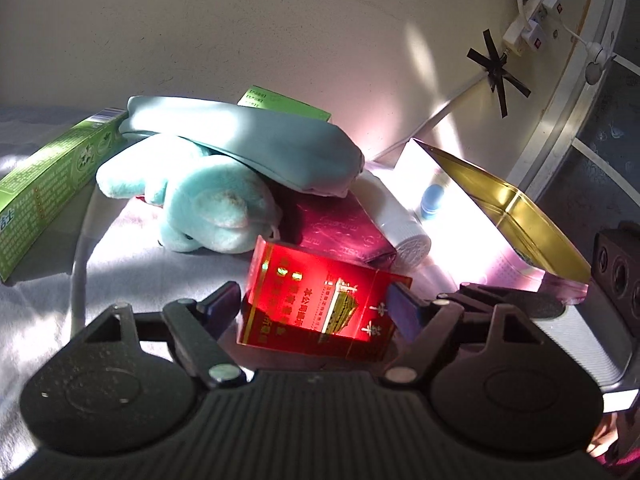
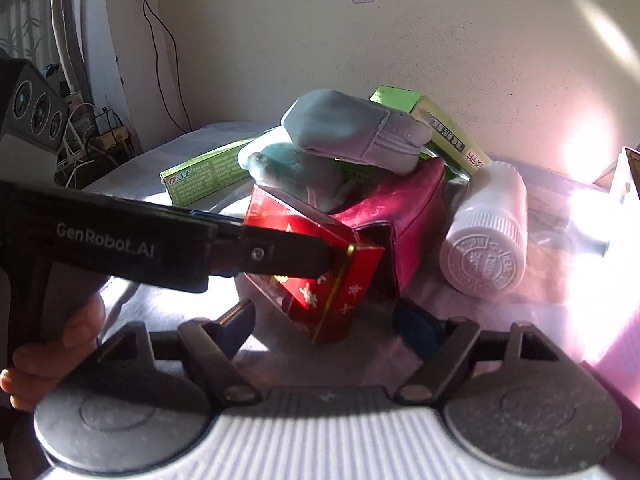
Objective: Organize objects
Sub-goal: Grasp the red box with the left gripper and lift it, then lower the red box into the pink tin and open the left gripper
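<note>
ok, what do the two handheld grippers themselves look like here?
Left gripper: black ribbed body, two round black pivot discs, silver pins, dark blue pads; white "GenRobot.AI" lettering on its side in the right wrist view. Right gripper: same linkage, but a white ribbed body with grey discs. No sleeve visible.

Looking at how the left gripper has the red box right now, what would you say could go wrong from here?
1. The red box sits tilted between the left gripper fingers; it may slip or twist as they close.
2. It leans into the pile: the maroon pouch and plush toy touch it, so lifting may drag them or topple the teal pouch above.
3. The white bottle lies on its side and could roll if bumped.
</note>
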A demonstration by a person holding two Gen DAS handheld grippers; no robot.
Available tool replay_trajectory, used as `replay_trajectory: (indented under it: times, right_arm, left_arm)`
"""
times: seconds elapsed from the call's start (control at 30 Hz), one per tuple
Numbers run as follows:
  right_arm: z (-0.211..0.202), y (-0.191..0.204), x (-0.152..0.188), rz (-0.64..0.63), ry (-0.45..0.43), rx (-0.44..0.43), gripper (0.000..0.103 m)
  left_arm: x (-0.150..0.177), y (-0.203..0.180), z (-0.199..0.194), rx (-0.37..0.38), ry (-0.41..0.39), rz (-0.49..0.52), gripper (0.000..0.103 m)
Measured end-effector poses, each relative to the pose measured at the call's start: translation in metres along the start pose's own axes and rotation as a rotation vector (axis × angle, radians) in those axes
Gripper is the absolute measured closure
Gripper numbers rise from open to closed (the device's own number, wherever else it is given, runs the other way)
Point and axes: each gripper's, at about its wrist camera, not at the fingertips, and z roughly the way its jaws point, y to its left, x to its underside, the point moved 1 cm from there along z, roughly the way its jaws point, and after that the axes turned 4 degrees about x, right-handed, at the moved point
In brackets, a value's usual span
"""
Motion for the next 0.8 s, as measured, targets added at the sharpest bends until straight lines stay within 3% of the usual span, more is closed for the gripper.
replay_trajectory:
  times: [0.1, 0.4, 0.63, 0.8]
  right_arm:
    - [0.003, 0.003, -0.001, 0.007, -0.006, 0.021, 0.042]
    - [-0.043, 0.001, 0.011, 0.002, -0.105, 0.066, 0.043]
    - [-0.089, -0.019, 0.009, 0.017, -0.232, 0.160, 0.042]
    - [-0.122, -0.058, 0.014, 0.079, -0.291, 0.244, 0.042]
  left_arm:
    - [0.003, -0.008, -0.001, -0.017, 0.006, 0.028, 0.025]
    - [0.001, -0.038, -0.020, 0.035, -0.026, 0.040, 0.029]
    - [-0.024, -0.092, -0.013, 0.099, -0.061, 0.141, 0.029]
    - [-0.038, -0.140, 0.014, 0.150, -0.060, 0.234, 0.029]
